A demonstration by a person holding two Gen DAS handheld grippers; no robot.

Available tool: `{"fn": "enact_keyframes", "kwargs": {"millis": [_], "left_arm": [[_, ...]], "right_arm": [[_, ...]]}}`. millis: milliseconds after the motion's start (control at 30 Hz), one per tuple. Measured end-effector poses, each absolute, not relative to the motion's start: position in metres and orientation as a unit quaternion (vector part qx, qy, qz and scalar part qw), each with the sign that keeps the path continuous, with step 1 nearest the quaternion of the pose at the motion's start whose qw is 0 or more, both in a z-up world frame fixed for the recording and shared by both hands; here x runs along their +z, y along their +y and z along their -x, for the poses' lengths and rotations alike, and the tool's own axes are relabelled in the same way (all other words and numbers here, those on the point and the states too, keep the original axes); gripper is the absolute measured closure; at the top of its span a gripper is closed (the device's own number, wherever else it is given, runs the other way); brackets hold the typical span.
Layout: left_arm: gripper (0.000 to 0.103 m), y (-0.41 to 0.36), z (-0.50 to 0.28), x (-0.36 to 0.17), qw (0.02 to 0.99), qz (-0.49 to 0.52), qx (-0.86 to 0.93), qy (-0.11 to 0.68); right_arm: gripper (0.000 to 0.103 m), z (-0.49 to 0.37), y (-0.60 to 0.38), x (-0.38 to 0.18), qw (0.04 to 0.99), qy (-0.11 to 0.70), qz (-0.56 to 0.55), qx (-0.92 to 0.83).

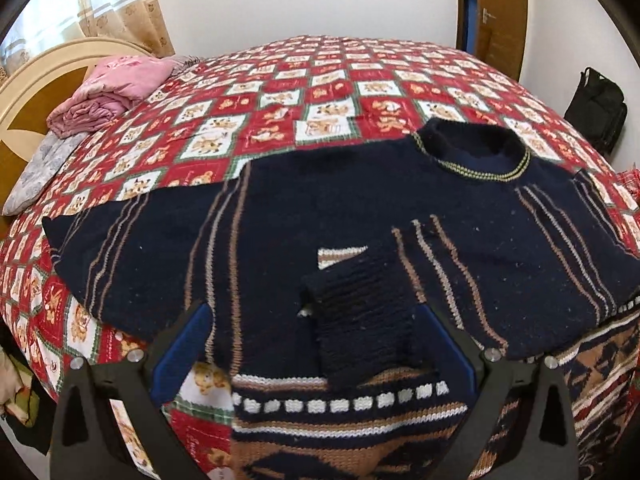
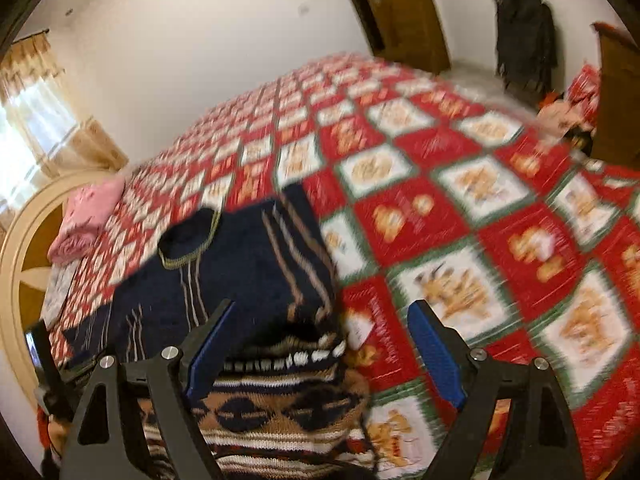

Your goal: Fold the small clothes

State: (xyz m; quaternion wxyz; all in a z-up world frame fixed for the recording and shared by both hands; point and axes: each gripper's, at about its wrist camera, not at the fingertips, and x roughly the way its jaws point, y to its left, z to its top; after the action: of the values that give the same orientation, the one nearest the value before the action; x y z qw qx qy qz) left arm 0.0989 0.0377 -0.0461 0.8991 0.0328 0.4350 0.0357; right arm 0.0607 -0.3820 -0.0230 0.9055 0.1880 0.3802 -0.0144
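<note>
Nearest the left wrist camera, the left gripper point(image 1: 320, 344) hangs over the bed with its jaws wide apart; the ribbed cuff point(image 1: 360, 320) of a sleeve lies between the blue pads point(image 1: 188, 344) without either pad pressing on it. That sleeve is folded in across the body of the dark blue sweater point(image 1: 340, 208), which lies spread flat on the red and white checked bedspread point(image 1: 280, 92), patterned hem near the camera and round collar point(image 1: 472, 152) on the far side. In the right wrist view, blurred by motion, the right gripper point(image 2: 320, 340) also has its jaws apart and holds nothing; it hangs over the right edge of the sweater point(image 2: 248, 264), with bare bedspread point(image 2: 480, 220) under its right finger. Farther off, a folded pink cloth point(image 1: 116, 88) rests by the cream headboard point(image 1: 36, 76), a curtain point(image 1: 116, 4) hangs behind it, and a black bag point(image 1: 596, 108) stands against the far wall.
</note>
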Motion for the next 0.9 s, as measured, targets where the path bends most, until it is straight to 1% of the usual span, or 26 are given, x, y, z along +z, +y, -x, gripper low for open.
{"fn": "enact_keyframes", "kwargs": {"millis": [67, 100, 133, 167, 200, 267, 367, 500, 567, 667, 733, 800, 833, 867, 900], "left_arm": [[0.000, 0.036, -0.097, -0.047, 0.898, -0.037, 0.041, 0.436], [0.000, 0.036, -0.095, -0.047, 0.898, -0.040, 0.043, 0.436], [0.000, 0.037, -0.094, -0.047, 0.898, -0.042, 0.045, 0.436], [0.000, 0.036, -0.094, -0.047, 0.897, -0.043, 0.046, 0.437], [0.000, 0.038, -0.094, -0.047, 0.897, -0.045, 0.047, 0.437], [0.000, 0.041, -0.094, -0.045, 0.899, -0.048, 0.051, 0.433], [0.000, 0.048, -0.096, -0.043, 0.903, -0.039, 0.044, 0.426], [0.000, 0.057, -0.103, -0.041, 0.904, -0.023, 0.023, 0.426], [0.000, 0.063, -0.109, -0.039, 0.905, 0.002, 0.003, 0.425], [0.000, 0.068, -0.117, -0.039, 0.907, 0.022, -0.030, 0.419], [0.005, 0.066, -0.119, -0.043, 0.907, 0.018, -0.039, 0.419], [0.019, 0.063, -0.121, -0.048, 0.903, 0.010, -0.048, 0.426], [0.022, 0.062, -0.123, -0.051, 0.899, 0.007, -0.052, 0.434], [0.033, 0.060, -0.126, -0.055, 0.894, 0.004, -0.059, 0.443], [0.047, 0.058, -0.127, -0.058, 0.891, 0.004, -0.071, 0.449]], "right_arm": [[0.017, -0.075, -0.378, -0.034, 0.902, 0.388, -0.190, -0.008], [0.018, -0.082, -0.372, -0.041, 0.899, 0.397, -0.186, -0.001], [0.028, -0.089, -0.368, -0.049, 0.895, 0.411, -0.174, -0.002], [0.033, -0.090, -0.366, -0.055, 0.890, 0.428, -0.157, -0.012], [0.036, -0.092, -0.363, -0.063, 0.886, 0.440, -0.142, -0.024], [0.036, -0.087, -0.369, -0.072, 0.882, 0.451, -0.131, -0.044], [0.036, -0.077, -0.377, -0.063, 0.880, 0.451, -0.138, -0.058], [0.036, -0.056, -0.381, -0.030, 0.904, 0.394, -0.139, -0.085], [0.036, -0.051, -0.374, -0.009, 0.921, 0.359, -0.128, -0.087], [0.036, -0.054, -0.363, 0.003, 0.929, 0.337, -0.138, -0.071], [0.036, -0.056, -0.349, 0.005, 0.931, 0.334, -0.137, -0.051], [0.036, -0.060, -0.336, 0.003, 0.931, 0.339, -0.132, -0.035], [0.036, -0.061, -0.330, 0.000, 0.930, 0.342, -0.131, -0.029], [0.036, -0.062, -0.325, -0.002, 0.929, 0.344, -0.132, -0.026], [0.036, -0.061, -0.324, -0.004, 0.928, 0.346, -0.135, -0.023]]}}
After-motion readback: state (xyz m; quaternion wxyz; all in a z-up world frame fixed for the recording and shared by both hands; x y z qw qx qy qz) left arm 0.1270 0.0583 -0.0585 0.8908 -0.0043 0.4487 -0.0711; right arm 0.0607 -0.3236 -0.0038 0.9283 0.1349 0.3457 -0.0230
